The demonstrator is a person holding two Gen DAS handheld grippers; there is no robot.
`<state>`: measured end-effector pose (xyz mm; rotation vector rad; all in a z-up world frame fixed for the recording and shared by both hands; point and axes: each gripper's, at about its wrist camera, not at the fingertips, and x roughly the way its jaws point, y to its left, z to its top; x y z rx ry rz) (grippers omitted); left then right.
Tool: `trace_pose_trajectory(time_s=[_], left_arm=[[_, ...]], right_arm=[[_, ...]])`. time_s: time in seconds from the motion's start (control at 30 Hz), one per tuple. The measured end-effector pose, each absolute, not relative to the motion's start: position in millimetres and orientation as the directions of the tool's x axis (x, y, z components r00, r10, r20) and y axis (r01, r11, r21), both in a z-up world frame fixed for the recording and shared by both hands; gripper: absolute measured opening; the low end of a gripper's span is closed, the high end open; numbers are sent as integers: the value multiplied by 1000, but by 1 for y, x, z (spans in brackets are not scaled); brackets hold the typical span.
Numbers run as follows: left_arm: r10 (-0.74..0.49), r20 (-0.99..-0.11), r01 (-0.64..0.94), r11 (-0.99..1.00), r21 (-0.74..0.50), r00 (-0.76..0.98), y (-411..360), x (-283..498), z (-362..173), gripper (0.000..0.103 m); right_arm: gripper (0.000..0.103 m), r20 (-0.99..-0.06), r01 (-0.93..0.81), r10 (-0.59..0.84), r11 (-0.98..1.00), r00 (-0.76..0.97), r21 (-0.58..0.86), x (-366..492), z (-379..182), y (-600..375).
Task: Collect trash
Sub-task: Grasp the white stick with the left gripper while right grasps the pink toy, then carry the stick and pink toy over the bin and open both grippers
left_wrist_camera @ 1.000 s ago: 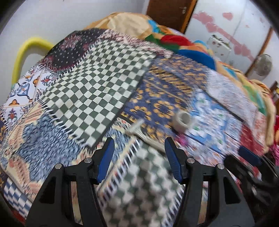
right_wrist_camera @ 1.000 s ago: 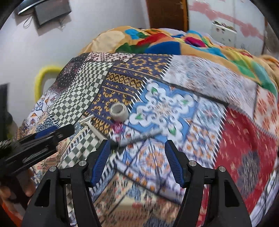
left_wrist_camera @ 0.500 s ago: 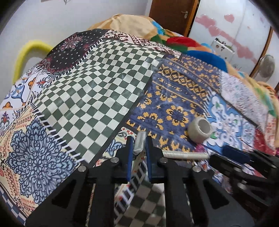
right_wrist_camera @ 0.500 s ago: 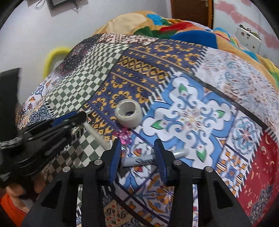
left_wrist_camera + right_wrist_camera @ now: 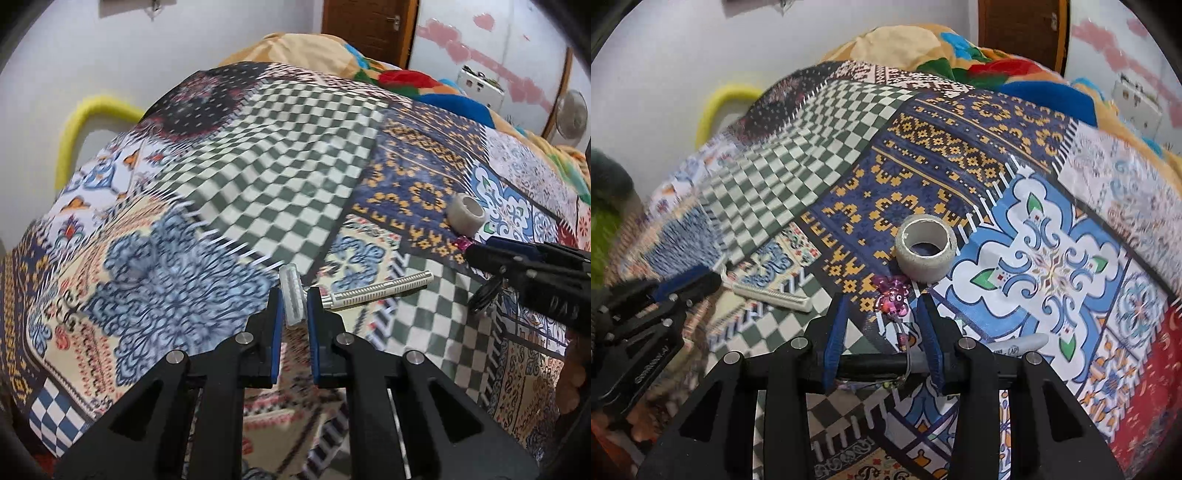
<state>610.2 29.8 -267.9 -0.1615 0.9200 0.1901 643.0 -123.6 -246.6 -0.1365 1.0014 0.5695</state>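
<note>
A home bedroom, shown by a bed [image 5: 229,177] covered with a patchwork quilt, a bright blanket [image 5: 406,81] heaped at its far end, a wooden door [image 5: 369,29], a yellow bed rail [image 5: 81,125], white walls

The left gripper [image 5: 293,310] is showing two black plastic arms that are widening toward the camera into angular, open-framed struts, each carrying two round silver screw heads. Its fingers [image 5: 275,332] are wearing flat blue pads on their inner faces. The right gripper [image 5: 882,332] is built the same way: black struts with triangular cut-outs, silver screws at the joints, and blue-padded fingers [image 5: 836,332]. Seen from the side in the other camera, the black body of each gripper is bearing faint raised lettering, too small to read. Part of a hand [image 5: 570,380] is showing behind the right gripper's body.
</note>
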Motion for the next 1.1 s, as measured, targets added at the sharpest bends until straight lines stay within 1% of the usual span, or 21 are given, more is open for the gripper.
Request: trace_pose_trajectory(time_s=[0.13,0.27,0.3,0.33,0.43,0.53,0.77,1.1], left_arm=[[96,-796,-255,964,-74,597,37,601,-270,12],[69,-792,-281,950,-133,607,42,594,-271,11],[65,-791,-286,948,-142,608,43,592,-272,11],[61,-790,-288,946,-148,609,42,591,-272,11],[35,-794,-281,944,-173,607,43,589,-271,11],[36,-798,-275,947,-164,601,41,585,-267,11],[38,-788,-247,958,-147,615,32,561,-236,11],[42,-744,-225,963,-147,667,23,499,-158,11]], right_arm=[[36,-844,-503,323,861,429,74,648,-254,-113],[34,-828,-520,291,854,479,0,639,-258,-98],[27,-821,-521,287,854,493,-14,636,-259,-96],[19,-816,-526,297,851,496,-10,634,-259,-95],[19,-823,-519,312,854,475,24,630,-258,-94],[19,-826,-518,313,855,469,30,623,-250,-95],[19,-798,-488,327,872,506,47,594,-199,-112],[19,-746,-438,327,898,581,53,541,-113,-136]])
